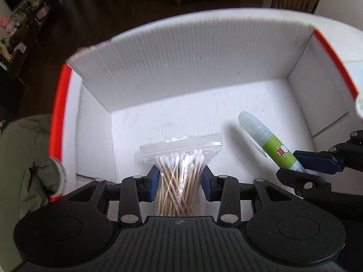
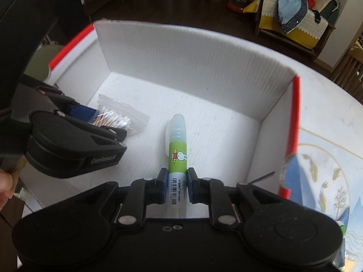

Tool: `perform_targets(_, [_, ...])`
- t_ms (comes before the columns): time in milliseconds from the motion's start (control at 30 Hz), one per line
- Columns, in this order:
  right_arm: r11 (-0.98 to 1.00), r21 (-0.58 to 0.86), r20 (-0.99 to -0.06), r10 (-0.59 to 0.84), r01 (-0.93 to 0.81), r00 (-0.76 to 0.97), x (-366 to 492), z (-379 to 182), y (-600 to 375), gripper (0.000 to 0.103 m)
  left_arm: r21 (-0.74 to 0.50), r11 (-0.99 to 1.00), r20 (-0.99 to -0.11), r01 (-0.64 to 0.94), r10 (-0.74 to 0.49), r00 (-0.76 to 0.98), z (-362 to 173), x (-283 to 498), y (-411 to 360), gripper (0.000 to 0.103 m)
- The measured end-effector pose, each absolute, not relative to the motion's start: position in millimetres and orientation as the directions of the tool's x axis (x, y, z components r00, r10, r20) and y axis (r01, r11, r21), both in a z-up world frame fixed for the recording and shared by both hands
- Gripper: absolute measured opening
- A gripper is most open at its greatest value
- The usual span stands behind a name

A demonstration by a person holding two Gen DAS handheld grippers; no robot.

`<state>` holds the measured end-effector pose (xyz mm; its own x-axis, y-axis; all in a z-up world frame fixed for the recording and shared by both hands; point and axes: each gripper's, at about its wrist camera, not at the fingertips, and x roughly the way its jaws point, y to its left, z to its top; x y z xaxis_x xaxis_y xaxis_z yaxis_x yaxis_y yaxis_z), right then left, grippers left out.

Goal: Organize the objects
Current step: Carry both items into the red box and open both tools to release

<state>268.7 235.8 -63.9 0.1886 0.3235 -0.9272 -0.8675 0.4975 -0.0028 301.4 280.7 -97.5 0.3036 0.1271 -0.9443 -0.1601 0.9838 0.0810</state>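
Over a white box (image 1: 204,72) with red edges, the left tool (image 1: 181,181) clamps a bag of cotton swabs (image 1: 179,158) at lower centre, while the right tool (image 2: 178,181) grips a green-labelled glue tube (image 2: 178,145) pointing into the box.

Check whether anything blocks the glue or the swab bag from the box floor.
Nothing visible does. The box floor is bare under the glue and the swab bag.
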Motion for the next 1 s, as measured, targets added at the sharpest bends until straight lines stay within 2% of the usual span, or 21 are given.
perform_targets(333, [0.509,-0.01,-0.952,0.258,-0.861,0.164,267.3,-80.6,238.8,0.017,0.045,0.985,-0.969,-0.165,0.083,0.234,-106.0,306.3,281.6,0.037])
perform_targets(433, [0.508,-0.003,-0.952,0.261,-0.861,0.158,267.6,-79.4,238.7,0.021,0.038,0.985,-0.97,-0.167,0.076,0.229,-106.7,306.3,281.7,0.039])
perform_targets(600, [0.506,-0.001,-0.946,0.28,-0.863,0.165,267.1,-71.7,233.8,0.023,0.019,0.983,-0.961,-0.181,0.068,0.27,-97.2,300.3,281.8,0.058])
perform_targets(1000, [0.478,0.063,-0.9,0.407,-0.876,0.157,260.9,-25.7,208.0,0.028,-0.002,0.983,-0.915,-0.184,0.073,0.397,-60.0,277.1,278.6,0.059])
